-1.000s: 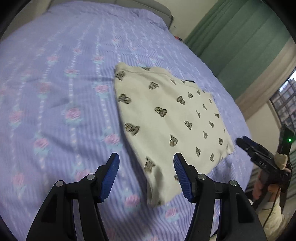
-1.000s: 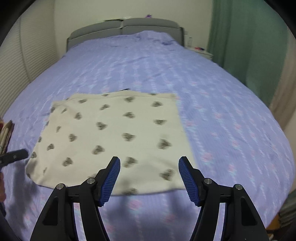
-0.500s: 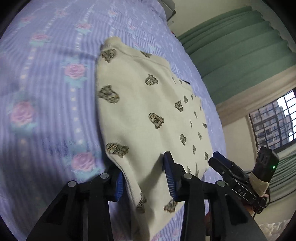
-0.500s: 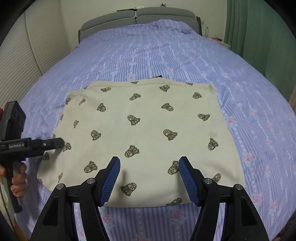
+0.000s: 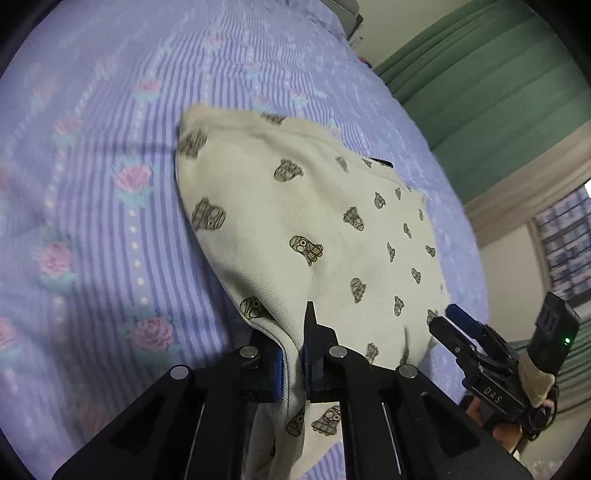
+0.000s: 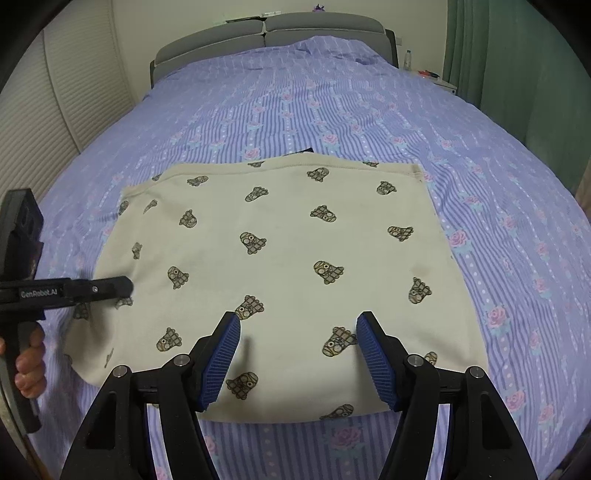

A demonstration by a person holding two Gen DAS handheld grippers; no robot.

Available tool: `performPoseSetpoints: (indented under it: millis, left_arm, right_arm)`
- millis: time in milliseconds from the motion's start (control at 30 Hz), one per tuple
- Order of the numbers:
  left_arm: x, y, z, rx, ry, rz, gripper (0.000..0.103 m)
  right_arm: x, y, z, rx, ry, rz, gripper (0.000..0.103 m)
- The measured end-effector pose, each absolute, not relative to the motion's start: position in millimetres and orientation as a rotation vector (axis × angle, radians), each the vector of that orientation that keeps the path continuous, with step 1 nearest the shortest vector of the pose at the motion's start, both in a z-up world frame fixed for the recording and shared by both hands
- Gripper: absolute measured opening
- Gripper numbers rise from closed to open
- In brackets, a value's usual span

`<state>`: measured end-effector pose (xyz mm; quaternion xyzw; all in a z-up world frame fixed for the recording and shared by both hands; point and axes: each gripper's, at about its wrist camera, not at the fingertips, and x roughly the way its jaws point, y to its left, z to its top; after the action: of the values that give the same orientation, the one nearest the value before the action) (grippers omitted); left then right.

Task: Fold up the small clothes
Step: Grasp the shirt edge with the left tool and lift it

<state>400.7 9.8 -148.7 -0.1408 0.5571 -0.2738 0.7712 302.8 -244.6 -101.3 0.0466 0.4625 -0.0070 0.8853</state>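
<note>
A cream garment (image 6: 288, 258) with small dark printed figures lies folded flat on the purple floral bedspread (image 6: 332, 103). My left gripper (image 5: 293, 354) is shut on the garment's left edge (image 5: 258, 306) and lifts it slightly; it shows at the left of the right wrist view (image 6: 122, 286). My right gripper (image 6: 297, 343) is open and empty, just above the garment's near edge; it appears at the lower right of the left wrist view (image 5: 454, 325).
A grey headboard (image 6: 273, 33) stands at the far end of the bed. Green curtains (image 5: 480, 85) hang on the right. A white nightstand (image 6: 439, 79) with small items stands beside the bed. White slatted doors (image 6: 44, 122) are on the left.
My left gripper moved in onto the garment's left edge and closed on it, raising the edge. My right gripper moved closer to the garment's near edge and stayed open.
</note>
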Motion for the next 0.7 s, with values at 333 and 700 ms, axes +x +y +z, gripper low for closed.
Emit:
performPoseSetpoints:
  millis: [333,700]
  left_arm:
    - [395.8,-72.7,-69.7,-0.097,1.217,-0.477,0.009]
    - [400.8,-218.6,-77.9,0.071,1.308,-0.482,0.009]
  right_arm:
    - [269.6,-286.1,-82.6,0.158,0.905,-0.041,0.066]
    - [238.7,-376.4,-66.6,0.248,0.844,-0.142,0.066]
